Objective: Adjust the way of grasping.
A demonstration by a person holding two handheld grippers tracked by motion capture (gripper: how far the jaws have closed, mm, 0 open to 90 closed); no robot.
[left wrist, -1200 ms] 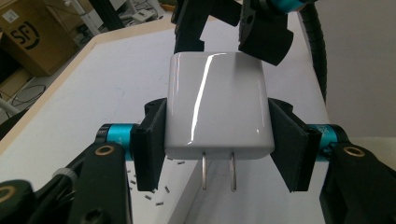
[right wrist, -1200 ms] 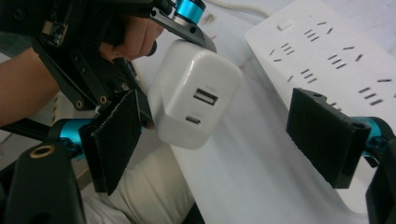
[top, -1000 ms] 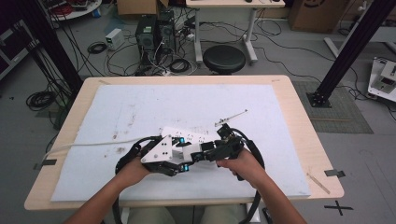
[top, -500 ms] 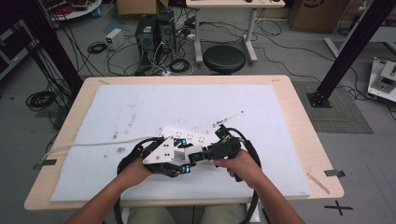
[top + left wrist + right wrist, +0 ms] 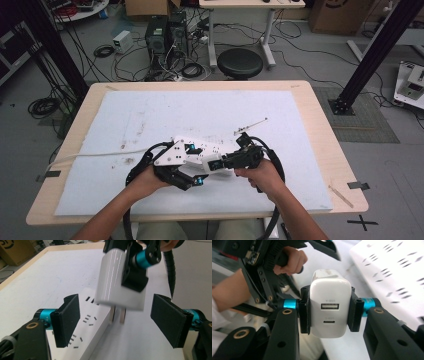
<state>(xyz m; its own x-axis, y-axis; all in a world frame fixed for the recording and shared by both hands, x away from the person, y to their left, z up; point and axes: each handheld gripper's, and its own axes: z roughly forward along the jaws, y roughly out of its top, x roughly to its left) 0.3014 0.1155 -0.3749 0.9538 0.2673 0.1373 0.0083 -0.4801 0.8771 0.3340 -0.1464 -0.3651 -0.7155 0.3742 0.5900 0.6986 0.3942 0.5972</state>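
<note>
White plastic fills the grip of your right tool [image 5: 328, 310]: its two black pads have just closed and now pinch the charger [image 5: 330, 302] by its flat sides, with the face that carries the two USB ports turned toward that tool's camera. In the left gripper view the same charger [image 5: 117, 282] hangs between and a little above your left tool's pads, its two metal prongs pointing down, just above the near edge of the power strip [image 5: 87, 322].

Your left tool [image 5: 120, 320] has just been opening; its pads stand spread on either side of the charger and touch nothing.

From the high view you hold both tools close together over the near middle of the desk [image 5: 320, 115], your left tool [image 5: 192, 175] facing your right tool [image 5: 220, 164], and the charger [image 5: 214, 164] is a small pale block between them. The power strip [image 5: 207, 147] lies flat on the white sheet right behind the tools, with its pale cord [image 5: 95, 156] running off toward the desk's left edge. A thin rod [image 5: 250, 126] lies farther back on the sheet, apart from the strip.
</note>
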